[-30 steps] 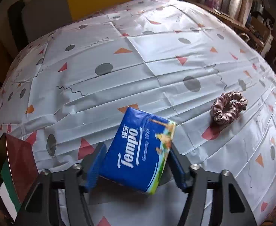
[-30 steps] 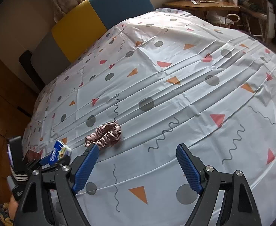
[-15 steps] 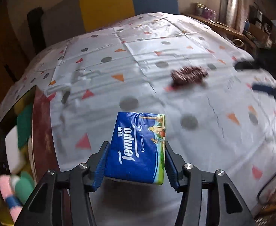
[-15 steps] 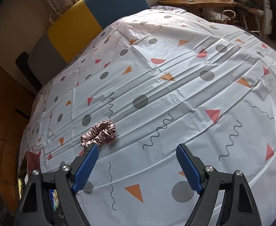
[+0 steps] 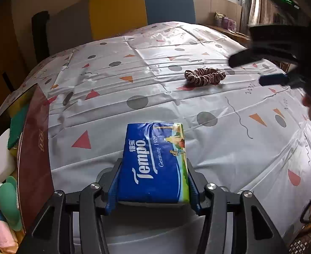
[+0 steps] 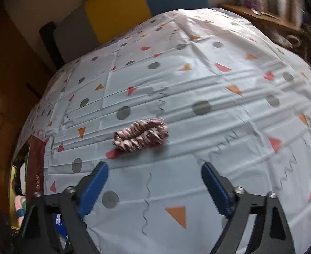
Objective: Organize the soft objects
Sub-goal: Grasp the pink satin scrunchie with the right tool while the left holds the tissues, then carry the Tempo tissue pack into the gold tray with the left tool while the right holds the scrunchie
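Note:
My left gripper (image 5: 153, 182) is shut on a blue Tempo tissue pack (image 5: 155, 158) and holds it above the patterned tablecloth (image 5: 176, 97), to the right of the brown box (image 5: 32, 148). A pink satin scrunchie (image 5: 204, 75) lies further out on the cloth; it also shows in the right wrist view (image 6: 141, 134). My right gripper (image 6: 153, 182) is open and empty, just short of the scrunchie. One of its blue pads shows at the right of the left wrist view (image 5: 274, 79).
The brown box stands at the table's left edge (image 6: 35, 165) and holds several soft items: sponges and pink, green and white pieces (image 5: 5, 169). A yellow and blue chair back (image 5: 140, 8) stands behind the table. A wooden shelf (image 6: 265, 19) is at the far right.
My left gripper has lifted the tissue pack and swung it left towards the brown box. My right gripper has moved closer to the scrunchie.

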Available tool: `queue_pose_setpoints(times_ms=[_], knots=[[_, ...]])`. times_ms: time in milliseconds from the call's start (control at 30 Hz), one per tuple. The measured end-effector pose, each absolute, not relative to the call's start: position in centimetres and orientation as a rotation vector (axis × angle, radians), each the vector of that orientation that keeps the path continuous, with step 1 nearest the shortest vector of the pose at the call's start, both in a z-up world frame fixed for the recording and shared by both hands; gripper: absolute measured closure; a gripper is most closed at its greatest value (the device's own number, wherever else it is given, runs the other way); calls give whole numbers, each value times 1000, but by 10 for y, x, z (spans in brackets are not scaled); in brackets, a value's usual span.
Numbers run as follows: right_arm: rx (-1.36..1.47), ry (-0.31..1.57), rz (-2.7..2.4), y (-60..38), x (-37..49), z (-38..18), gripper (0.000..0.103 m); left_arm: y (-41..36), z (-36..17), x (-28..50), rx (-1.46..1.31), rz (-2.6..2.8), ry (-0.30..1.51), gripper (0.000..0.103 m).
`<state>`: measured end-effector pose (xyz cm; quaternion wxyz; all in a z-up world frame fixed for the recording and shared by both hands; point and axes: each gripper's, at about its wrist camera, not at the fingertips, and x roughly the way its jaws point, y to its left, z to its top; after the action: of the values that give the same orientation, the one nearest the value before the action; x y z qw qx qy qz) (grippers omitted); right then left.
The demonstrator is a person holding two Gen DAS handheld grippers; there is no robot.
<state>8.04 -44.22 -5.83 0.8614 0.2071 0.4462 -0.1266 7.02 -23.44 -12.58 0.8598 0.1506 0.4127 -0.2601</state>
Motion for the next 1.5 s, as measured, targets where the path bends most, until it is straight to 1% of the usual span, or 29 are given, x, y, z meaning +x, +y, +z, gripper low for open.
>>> queue_pose_setpoints(times_ms=[133, 300, 333, 367, 433, 467, 533, 633, 800, 933, 1133, 1333, 1500], knots=[[336, 958, -248, -432, 117, -58, 2, -232, -125, 67, 299, -551, 854, 49], [223, 1045, -242, -423, 161, -75, 2, -229, -126, 67, 281, -555, 850, 50], [205, 1063, -246, -422, 167, -81, 4, -229, -126, 67, 279, -556, 849, 50], [187, 1084, -243, -421, 172, -87, 9, -229, -126, 67, 277, -556, 847, 50], [155, 1111, -247, -419, 176, -95, 66, -228, -126, 66, 275, -558, 843, 50], [154, 1120, -243, -419, 175, -97, 74, -228, -126, 66, 273, -558, 842, 50], [137, 1110, -231, -416, 170, -96, 84, -228, -126, 65, 268, -557, 840, 50], [120, 1108, -204, -410, 154, -92, 85, -229, -126, 63, 270, -554, 835, 50], [176, 1078, -138, -405, 115, -82, 86, -229, -125, 62, 267, -552, 831, 50], [172, 1114, -98, -389, 94, -94, 86, -230, -125, 61, 274, -547, 828, 49], [194, 1101, -88, -392, 91, -102, 85, -235, -124, 61, 306, -532, 830, 49], [205, 1089, -63, -395, 90, -102, 84, -238, -117, 62, 319, -522, 871, 50], [91, 1082, -71, -381, 89, -102, 84, -231, -98, 51, 300, -530, 841, 51]])
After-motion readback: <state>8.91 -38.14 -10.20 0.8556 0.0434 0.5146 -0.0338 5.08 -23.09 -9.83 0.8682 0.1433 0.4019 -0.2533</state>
